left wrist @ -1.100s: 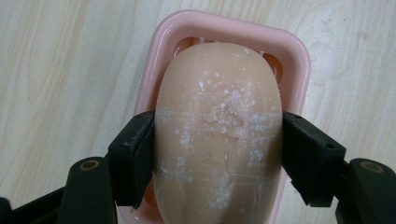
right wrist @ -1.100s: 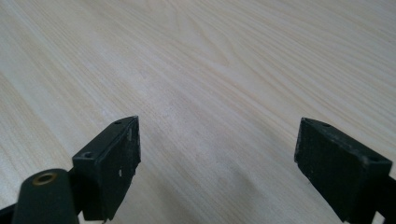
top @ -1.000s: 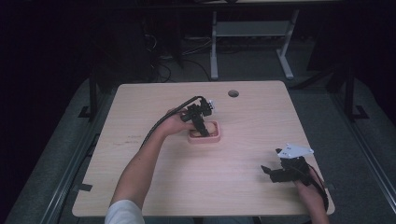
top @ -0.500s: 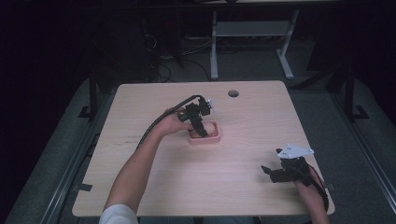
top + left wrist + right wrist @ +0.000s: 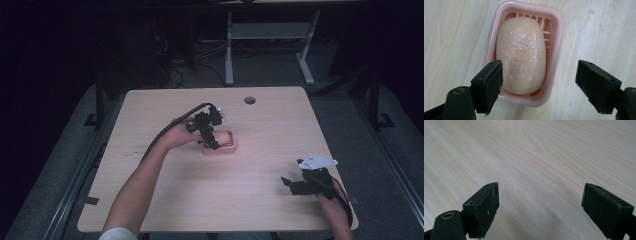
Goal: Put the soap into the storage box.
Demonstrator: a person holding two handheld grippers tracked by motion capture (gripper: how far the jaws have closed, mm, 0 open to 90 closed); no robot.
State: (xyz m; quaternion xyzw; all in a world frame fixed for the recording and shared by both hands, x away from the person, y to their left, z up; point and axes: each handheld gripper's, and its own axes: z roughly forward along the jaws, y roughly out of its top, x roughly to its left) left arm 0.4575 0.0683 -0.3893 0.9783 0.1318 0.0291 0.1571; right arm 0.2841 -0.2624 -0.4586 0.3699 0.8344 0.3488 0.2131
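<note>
A pale peach bar of soap (image 5: 521, 53), oval and smooth with white scuffs and specks across its top, lies in a pink soap dish (image 5: 554, 37) with rounded corners and a slotted floor. The dish sits flat on the light wood worktop (image 5: 260, 200), a little left of its middle. The soap covers most of the dish; slots show only at the far end and along one side.

The left gripper (image 5: 537, 83) hangs right over the dish, jaws wide apart and holding nothing; in the left gripper view one jaw overlaps the near corner of the dish and the other stands over bare wood beside it. In the high view the left gripper (image 5: 214, 140) and the hand behind it cover part of the dish, so little of the soap can be made out there.

The right gripper (image 5: 292, 184) rests near the right near corner of the worktop, well apart from the dish, its jaws also spread and empty above plain wood grain.

A dark round hole (image 5: 249, 100) lies near the worktop's far edge. The room beyond is dim; a grey table frame (image 5: 270, 32) stands on the floor behind.
</note>
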